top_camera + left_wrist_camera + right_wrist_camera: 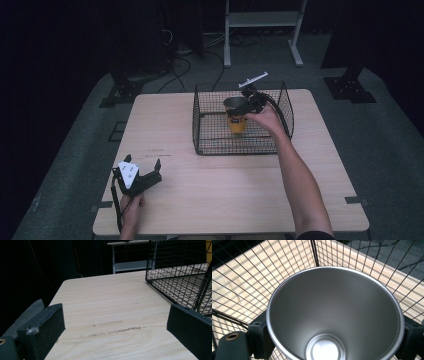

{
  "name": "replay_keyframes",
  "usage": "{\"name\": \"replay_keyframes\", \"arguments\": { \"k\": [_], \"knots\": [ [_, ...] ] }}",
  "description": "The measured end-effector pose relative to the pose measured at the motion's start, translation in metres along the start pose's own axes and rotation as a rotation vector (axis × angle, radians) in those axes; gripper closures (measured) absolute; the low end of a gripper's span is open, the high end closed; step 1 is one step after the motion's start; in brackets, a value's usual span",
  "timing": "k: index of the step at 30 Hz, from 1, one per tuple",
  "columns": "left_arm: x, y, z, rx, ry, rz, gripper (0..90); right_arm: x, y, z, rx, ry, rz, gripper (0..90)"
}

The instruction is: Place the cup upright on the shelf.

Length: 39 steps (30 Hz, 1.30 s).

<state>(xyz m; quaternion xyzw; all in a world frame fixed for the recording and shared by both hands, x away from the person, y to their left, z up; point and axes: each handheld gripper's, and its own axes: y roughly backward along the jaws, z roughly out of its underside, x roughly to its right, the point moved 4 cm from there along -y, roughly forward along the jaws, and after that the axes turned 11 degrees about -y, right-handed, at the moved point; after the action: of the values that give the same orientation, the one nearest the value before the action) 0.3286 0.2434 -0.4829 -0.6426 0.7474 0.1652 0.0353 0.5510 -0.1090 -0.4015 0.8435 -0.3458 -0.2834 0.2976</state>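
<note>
Desk [225, 190] of pale wood carries a black wire basket [205, 125]. Inside it stands an orange cup [236, 122] with a steel interior; any print is unreadable. The right hand-held gripper [239, 108] pinches the cup's rim. The left hand-held gripper [144, 167] rests spread on the desk, holding nothing.

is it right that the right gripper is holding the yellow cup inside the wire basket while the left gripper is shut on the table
Not quite: the left gripper is open, not shut. The left gripper view shows its jaws standing wide apart over bare table with nothing between them. The rest holds: the right gripper clamps the yellow cup inside the wire basket.
</note>
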Motion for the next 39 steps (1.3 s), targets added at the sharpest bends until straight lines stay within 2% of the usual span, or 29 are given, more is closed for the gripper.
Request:
{"name": "replay_keyframes", "arguments": {
  "k": [13,20,27,39],
  "knots": [
    [0.000,0.000,0.000,0.001,0.001,0.000,0.8,0.002,-0.012,0.005,-0.044,0.014,0.020,11.0],
    [0.000,0.000,0.000,0.000,0.001,0.000,0.8,0.002,-0.015,0.010,-0.082,0.040,0.036,10.8],
    [0.000,0.000,0.000,0.000,0.000,-0.001,0.8,0.002,-0.014,0.012,-0.081,0.062,0.040,10.3],
    [0.000,0.000,0.000,-0.001,-0.002,-0.001,0.8,0.002,-0.010,0.016,-0.092,0.063,0.028,8.1]
  ]
}}
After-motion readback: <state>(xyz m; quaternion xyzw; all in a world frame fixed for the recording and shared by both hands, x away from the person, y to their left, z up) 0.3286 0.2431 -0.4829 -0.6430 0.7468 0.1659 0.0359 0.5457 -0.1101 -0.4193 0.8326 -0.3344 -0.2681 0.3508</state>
